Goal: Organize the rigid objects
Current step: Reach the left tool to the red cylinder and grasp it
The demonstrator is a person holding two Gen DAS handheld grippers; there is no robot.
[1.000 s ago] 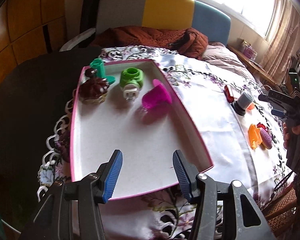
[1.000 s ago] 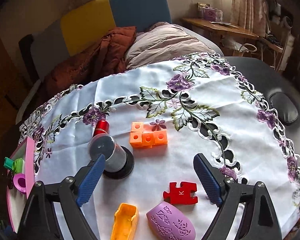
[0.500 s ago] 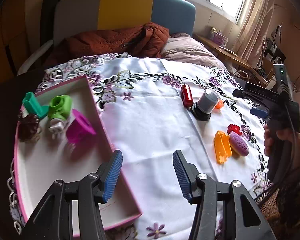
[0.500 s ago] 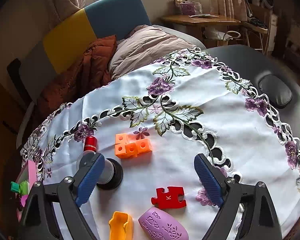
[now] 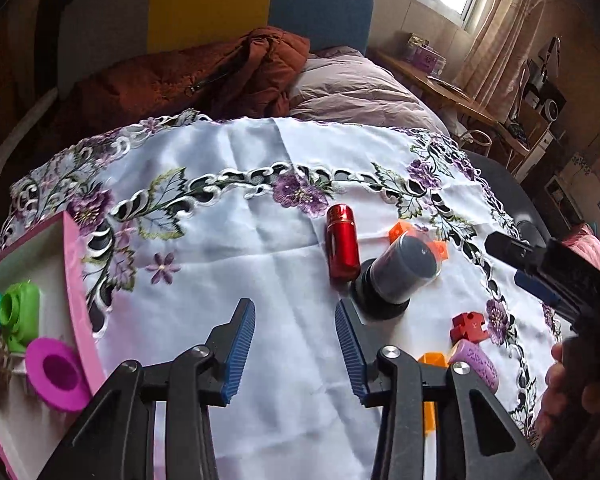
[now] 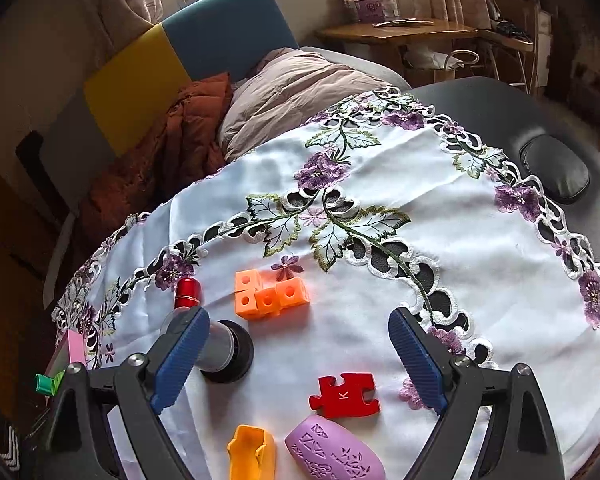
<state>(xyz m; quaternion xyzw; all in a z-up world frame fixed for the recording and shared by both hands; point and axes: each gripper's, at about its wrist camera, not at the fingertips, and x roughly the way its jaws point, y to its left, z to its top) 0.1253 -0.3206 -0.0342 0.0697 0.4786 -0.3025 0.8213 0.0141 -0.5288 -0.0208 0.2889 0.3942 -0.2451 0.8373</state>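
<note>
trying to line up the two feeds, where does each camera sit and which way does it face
Left wrist: sits on the left claw, looking down and forward over the tablecloth; its closing, empty fingers, the right claw and a hand show.
Right wrist: sits on the right claw, looking down across the cloth toward the sofa; only its own open fingers show.
Shared: red cylinder, grey jar, red puzzle piece, pink tray.

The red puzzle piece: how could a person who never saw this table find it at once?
Look at the white tablecloth with purple flowers. Near its front edge lie an orange holder and a purple oval; the red puzzle piece lies flat just behind the oval. It alone is flat, with knobs and notches and a white letter K on top.
</note>
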